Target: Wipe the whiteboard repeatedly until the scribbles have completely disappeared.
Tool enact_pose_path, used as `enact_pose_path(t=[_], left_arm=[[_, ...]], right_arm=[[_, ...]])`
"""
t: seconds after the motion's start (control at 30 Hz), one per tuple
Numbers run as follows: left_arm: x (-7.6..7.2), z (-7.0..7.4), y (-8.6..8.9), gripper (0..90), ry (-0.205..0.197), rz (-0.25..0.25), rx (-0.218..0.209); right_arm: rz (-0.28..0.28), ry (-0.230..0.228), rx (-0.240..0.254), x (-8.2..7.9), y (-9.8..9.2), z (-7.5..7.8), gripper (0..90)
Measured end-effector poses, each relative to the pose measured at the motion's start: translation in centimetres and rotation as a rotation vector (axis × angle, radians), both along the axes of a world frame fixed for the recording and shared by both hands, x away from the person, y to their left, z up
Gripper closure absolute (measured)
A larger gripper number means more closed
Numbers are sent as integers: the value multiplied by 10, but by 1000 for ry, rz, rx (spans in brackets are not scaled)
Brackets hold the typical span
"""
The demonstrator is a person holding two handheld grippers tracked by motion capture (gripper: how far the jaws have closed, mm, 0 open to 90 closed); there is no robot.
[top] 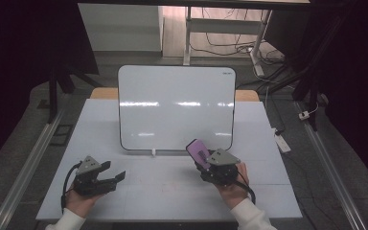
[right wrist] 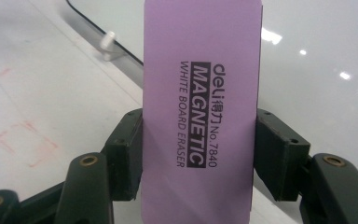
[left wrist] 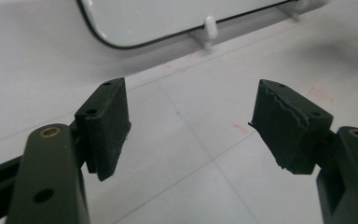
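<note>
right gripper point(top: 205, 162): clamped across the sides of purple magnetic eraser point(right wrist: 200, 112), raised just before the lower right corner of whiteboard point(top: 172, 105), which stands upright on table point(top: 139, 201). left gripper point(top: 112, 175): jaws apart, nothing between, resting low over the table. advice for the wipe: keep eraser face flat to the board, press evenly, sweep in overlapping rows, avoid tipping the stand clip point(top: 153, 152).

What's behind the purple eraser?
Behind the purple eraser, which the right gripper clamps by its sides, stands the whiteboard, blank where visible. The eraser covers a strip of the board, so anything there can't be seen.
</note>
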State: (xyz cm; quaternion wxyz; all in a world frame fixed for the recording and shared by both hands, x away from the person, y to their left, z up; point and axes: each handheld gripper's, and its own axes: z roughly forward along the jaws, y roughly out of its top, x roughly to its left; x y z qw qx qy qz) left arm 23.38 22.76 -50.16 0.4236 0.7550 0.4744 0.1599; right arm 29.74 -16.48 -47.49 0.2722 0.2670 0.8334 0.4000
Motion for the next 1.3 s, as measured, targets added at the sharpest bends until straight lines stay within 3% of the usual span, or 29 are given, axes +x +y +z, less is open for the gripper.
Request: enact_pose_path(t=[0.73, 1.3], left_arm=[[17, 29, -48, 279, -26, -103, -64], [25, 37, -75, 280, -32, -154, -85]], right_arm=[[20, -19, 15, -7, 17, -6, 401], [43, -35, 22, -13, 31, -9, 401]])
